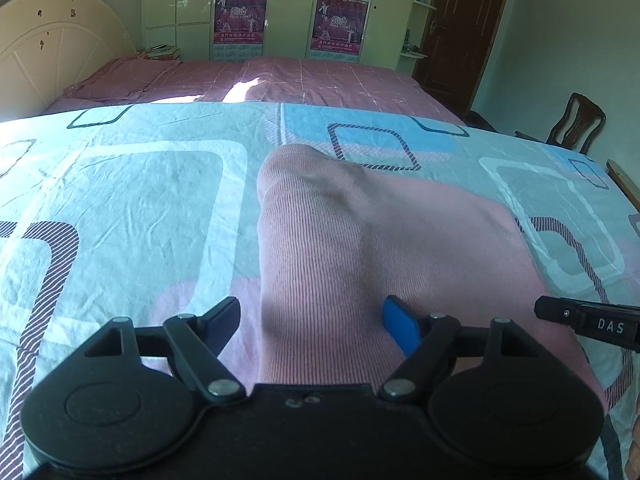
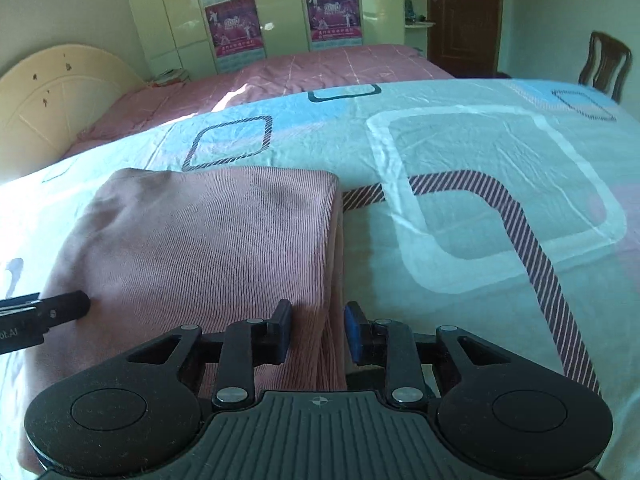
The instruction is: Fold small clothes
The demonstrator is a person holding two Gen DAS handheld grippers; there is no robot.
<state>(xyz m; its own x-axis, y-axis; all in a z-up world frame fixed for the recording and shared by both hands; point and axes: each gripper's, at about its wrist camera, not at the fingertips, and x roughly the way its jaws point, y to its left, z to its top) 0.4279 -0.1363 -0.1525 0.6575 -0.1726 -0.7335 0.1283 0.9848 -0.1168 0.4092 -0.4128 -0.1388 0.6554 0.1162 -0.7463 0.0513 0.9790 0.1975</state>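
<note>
The right gripper [image 2: 316,330] sits low over the near right corner of the pink ribbed garment [image 2: 208,240], its fingers parted a little. The garment's layered right edge runs up between the two pads; the left pad lies against the cloth, while the blue right pad stands just clear of the edge, so nothing is pinched as far as the view shows. From this tool the garment spreads away to the left and toward the far side, and its right edge runs straight from near to far, ending at a squared far corner.

The left gripper [image 1: 312,326] is spread wide above the garment's [image 1: 360,240] near left part. Its left finger hangs just outside the left folded edge, over the patterned bedsheet [image 1: 120,200]; its blue-padded right finger is over the cloth. It grips nothing. The tip of the right gripper shows at the right margin of this view, so the two tools stand side by side along the near edge.

The garment lies flat as a folded block on the sheet, its long axis running near to far, away from both tools. By my judgement each gripper is nearest its own near corner, so a further fold would most likely carry the near edge toward the far edge.
</note>
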